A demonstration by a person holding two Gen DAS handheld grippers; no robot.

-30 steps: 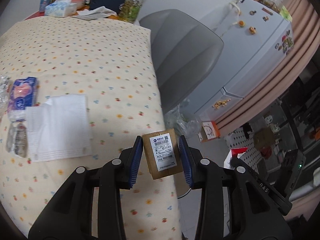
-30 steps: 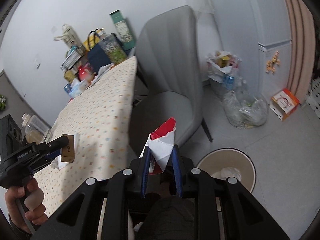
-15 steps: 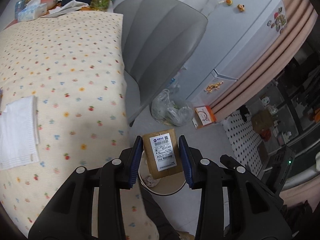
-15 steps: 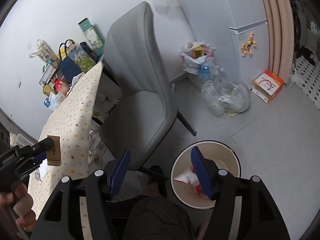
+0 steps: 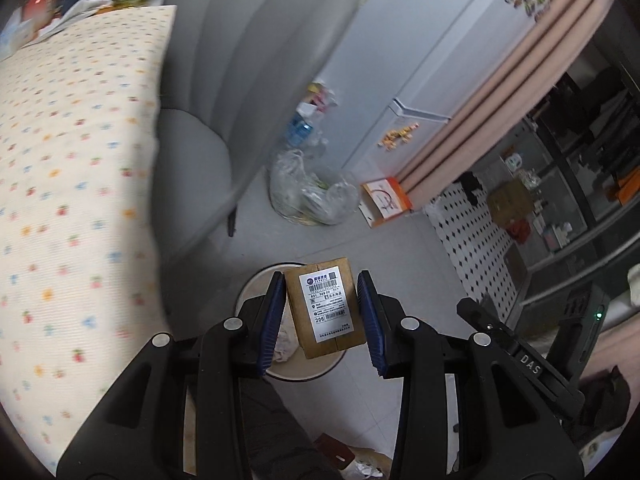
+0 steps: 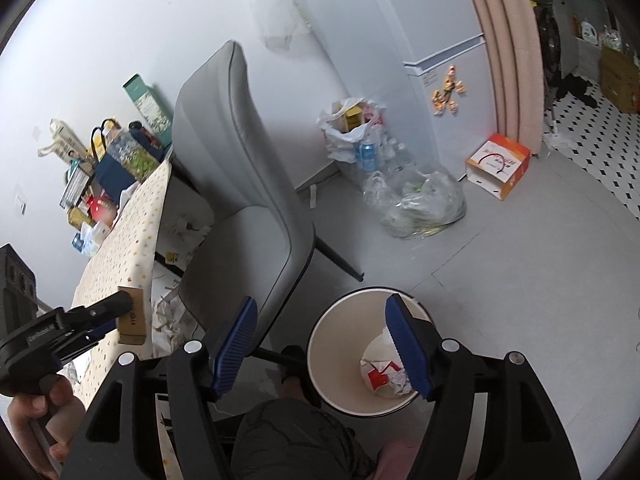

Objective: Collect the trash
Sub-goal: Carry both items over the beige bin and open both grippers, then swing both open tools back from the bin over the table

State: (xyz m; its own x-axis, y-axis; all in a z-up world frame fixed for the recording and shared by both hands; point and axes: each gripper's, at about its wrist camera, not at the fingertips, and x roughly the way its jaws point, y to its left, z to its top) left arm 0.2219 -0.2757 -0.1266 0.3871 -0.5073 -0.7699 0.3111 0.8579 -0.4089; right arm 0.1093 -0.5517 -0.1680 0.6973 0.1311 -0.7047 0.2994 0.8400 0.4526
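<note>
My left gripper (image 5: 325,320) is shut on a small brown cardboard box (image 5: 326,307) with a white shipping label, held above the round white trash bin (image 5: 256,286) on the floor. The right wrist view shows that gripper (image 6: 102,318) and the box (image 6: 132,316) at the table's edge. My right gripper (image 6: 324,350) is open and empty above the bin (image 6: 340,344). A crumpled red and white carton (image 6: 382,372) lies inside the bin.
A grey chair (image 6: 248,184) stands between the table with the dotted cloth (image 5: 72,184) and the bin. Clear plastic bags of trash (image 6: 416,200), an orange and white box (image 6: 500,164) and a white fridge (image 6: 448,92) stand beyond the bin.
My right gripper opened and dropped the red and white carton into the bin. My left gripper carried the cardboard box off the table to above the bin.
</note>
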